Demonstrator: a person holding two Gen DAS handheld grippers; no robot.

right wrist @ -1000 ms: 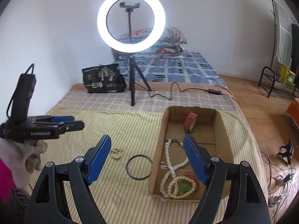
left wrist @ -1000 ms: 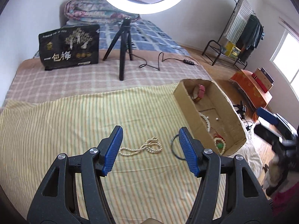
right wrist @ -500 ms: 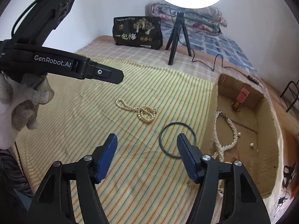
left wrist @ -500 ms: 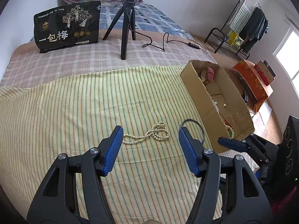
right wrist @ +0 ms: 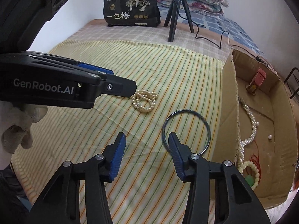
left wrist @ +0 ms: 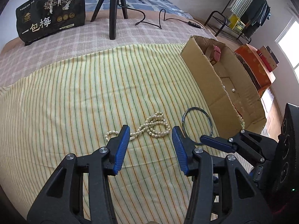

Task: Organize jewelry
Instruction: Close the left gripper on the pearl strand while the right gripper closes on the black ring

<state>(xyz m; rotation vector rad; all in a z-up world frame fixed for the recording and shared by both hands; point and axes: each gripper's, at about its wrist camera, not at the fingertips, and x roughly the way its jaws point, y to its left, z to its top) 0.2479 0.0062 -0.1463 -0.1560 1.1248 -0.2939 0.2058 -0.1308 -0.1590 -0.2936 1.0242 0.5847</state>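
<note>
A white pearl necklace (left wrist: 149, 127) lies coiled on the yellow striped cloth, just ahead of my open left gripper (left wrist: 150, 130); it also shows in the right wrist view (right wrist: 144, 100). A thin dark ring bangle (right wrist: 186, 130) lies to its right, next to the cardboard box (right wrist: 229, 97); my open right gripper (right wrist: 146, 138) hangs low with its right finger over the bangle's near edge. The bangle (left wrist: 197, 124) also shows in the left wrist view, as does the box (left wrist: 203, 74). The box holds a pearl strand (right wrist: 250, 123), a bead bracelet (right wrist: 252, 173) and a pink watch (right wrist: 257, 80).
A black snack bag (left wrist: 50, 18) and a tripod (left wrist: 112, 11) with its cable stand at the back of the bed. The left gripper's body (right wrist: 56, 85) reaches in from the left of the right wrist view. An orange box (left wrist: 256, 69) and a clothes rack stand beyond the bed's right side.
Both grippers have moved down and forward toward the cloth. The left now sits close behind the pearl necklace, the right close over the bangle. Both stay open.
</note>
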